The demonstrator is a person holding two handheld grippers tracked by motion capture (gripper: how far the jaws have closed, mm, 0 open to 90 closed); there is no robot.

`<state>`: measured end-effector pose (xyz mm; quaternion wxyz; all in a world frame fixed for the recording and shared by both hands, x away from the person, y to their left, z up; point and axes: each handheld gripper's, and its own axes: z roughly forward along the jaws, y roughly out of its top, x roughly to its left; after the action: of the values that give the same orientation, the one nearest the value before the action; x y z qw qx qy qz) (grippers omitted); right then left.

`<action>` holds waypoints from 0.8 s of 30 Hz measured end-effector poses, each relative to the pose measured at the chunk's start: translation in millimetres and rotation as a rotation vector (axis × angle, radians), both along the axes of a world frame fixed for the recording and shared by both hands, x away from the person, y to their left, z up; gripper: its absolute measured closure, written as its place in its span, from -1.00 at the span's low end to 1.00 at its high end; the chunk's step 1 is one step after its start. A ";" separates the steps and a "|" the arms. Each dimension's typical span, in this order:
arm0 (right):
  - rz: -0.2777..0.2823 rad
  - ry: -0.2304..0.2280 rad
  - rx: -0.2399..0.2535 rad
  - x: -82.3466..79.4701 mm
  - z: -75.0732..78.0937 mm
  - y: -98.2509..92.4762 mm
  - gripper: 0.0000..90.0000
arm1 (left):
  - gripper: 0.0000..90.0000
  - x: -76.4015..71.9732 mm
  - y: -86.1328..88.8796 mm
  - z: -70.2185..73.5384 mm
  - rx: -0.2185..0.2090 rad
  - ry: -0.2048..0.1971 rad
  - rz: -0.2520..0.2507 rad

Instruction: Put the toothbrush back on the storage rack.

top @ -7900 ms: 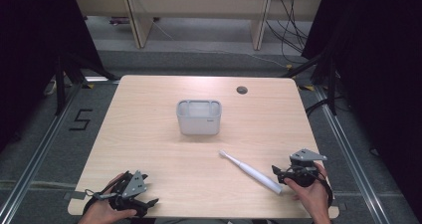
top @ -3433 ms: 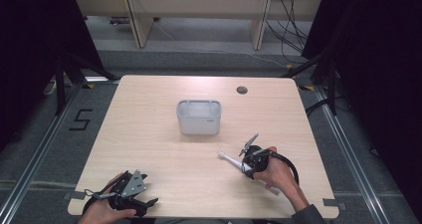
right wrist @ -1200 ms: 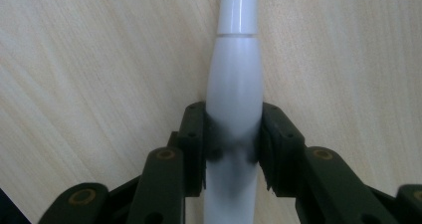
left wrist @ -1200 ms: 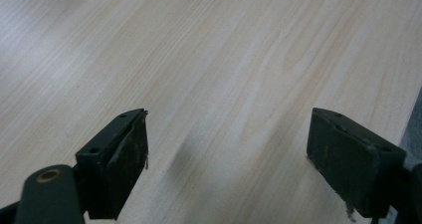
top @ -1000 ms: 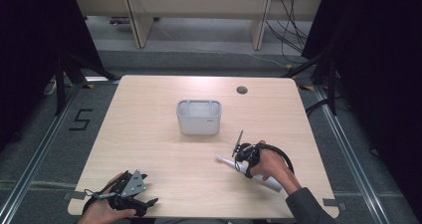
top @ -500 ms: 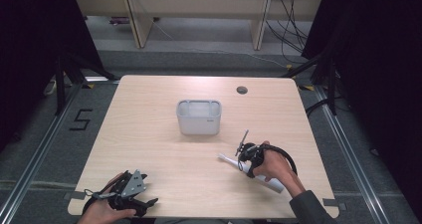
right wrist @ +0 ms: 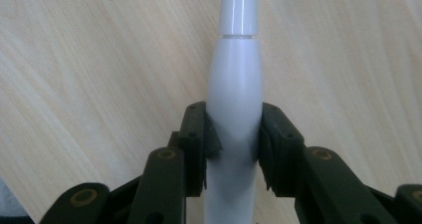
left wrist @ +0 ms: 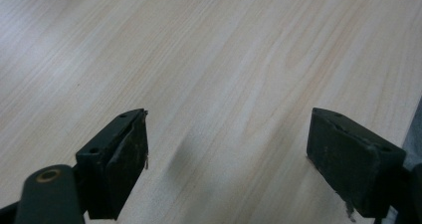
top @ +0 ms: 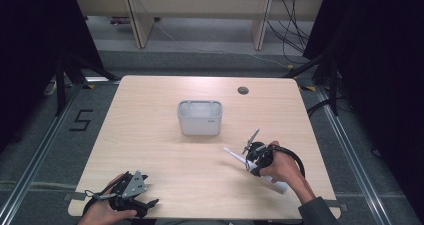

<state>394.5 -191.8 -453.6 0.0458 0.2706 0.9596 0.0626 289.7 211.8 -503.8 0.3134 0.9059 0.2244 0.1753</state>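
Inspection of the worktop [top: 150, 135] is finding a white toothbrush-shaped wand [right wrist: 234, 89] lying near the right front corner, its thin tip pointing toward the middle and its thick end toward the front edge. Right claw [top: 254, 160] is gripping this wand around its thick body: in the right gripper view both pads are pressing on the white body from either side, and the narrower neck is running on ahead of the jaws over the wood grain. The person's right hand [top: 282, 167] is wrapping the claw's body, with the black cable looping beside it.

Left claw [top: 132, 195] is sitting at the left front corner, just inside the front edge, held in the left hand [top: 102, 212]. Its jaws are standing wide apart over bare wood in the left gripper view, with nothing between them.

A grey rectangular bin [top: 200, 117] is standing at the centre of the worktop, well apart from both claws. A small round hole [top: 243, 90] is showing near the far edge.
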 end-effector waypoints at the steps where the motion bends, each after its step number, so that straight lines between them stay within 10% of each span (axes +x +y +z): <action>1: -0.008 -0.009 0.011 -3.4 6.7 -2.4 0.49 | -0.64 -0.3 -0.2 -0.8 -0.004 0.009 0.009; 24: -0.107 -0.344 0.418 -10.0 53.5 -35.2 0.49 | -0.64 0.8 0.4 -0.4 0.018 0.001 -0.004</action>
<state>384.6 -227.0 -400.1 0.1547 0.3098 0.8883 0.3019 290.5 212.2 -504.3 0.3056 0.9091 0.2215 0.1762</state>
